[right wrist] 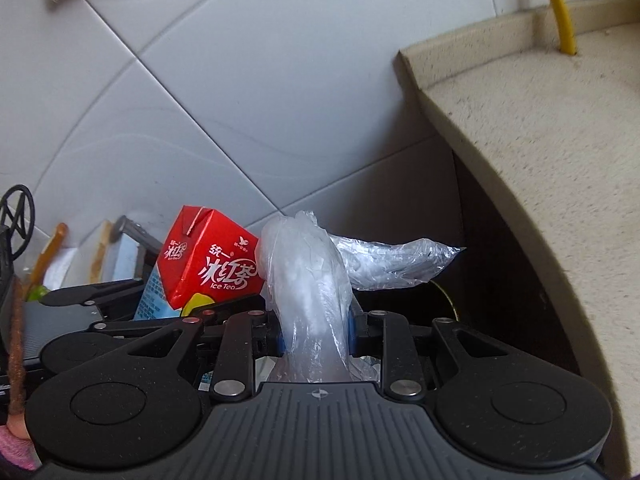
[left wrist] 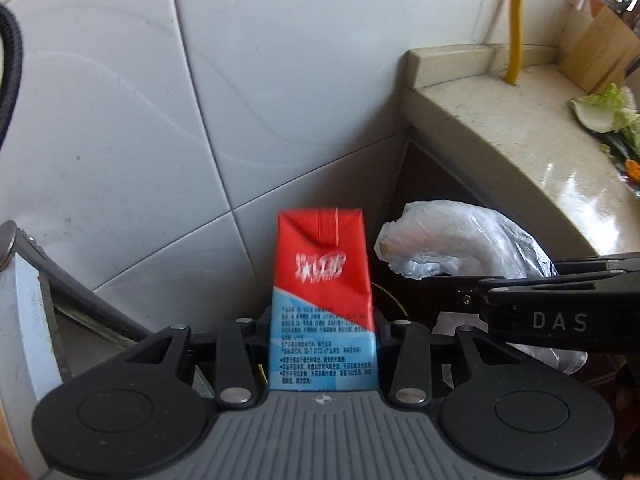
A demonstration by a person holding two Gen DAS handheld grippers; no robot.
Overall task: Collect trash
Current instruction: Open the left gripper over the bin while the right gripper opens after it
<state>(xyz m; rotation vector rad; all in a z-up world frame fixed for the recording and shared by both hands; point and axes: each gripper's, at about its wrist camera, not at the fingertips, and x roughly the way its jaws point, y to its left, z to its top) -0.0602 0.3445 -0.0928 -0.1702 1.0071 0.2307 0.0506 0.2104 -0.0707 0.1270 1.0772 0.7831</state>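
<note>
Tiles of pale grey-white filled the far wall behind both claws, and a speckled beige counter curved away on the right, with a yellow hose dropping to its back edge, a wooden board leaning at its far end and cabbage scraps lying near that board. Below the counter's rim lay a dark recess, just behind the held things. On the far left in the right wrist view stood some blurred clutter that could not be made out. The left claw was clenched on a drink carton, which stood upright between its fingers: red on top with white lettering, pale blue below with small print, its upper edge dented and creased. Just to its right, the right claw was clamped around a clear plastic bag, crumpled and cloudy, bunched into a column between the fingers with a loose tail trailing off to the right toward the recess. Carton and bag were held close beside each other, in front of the tiled wall.
</note>
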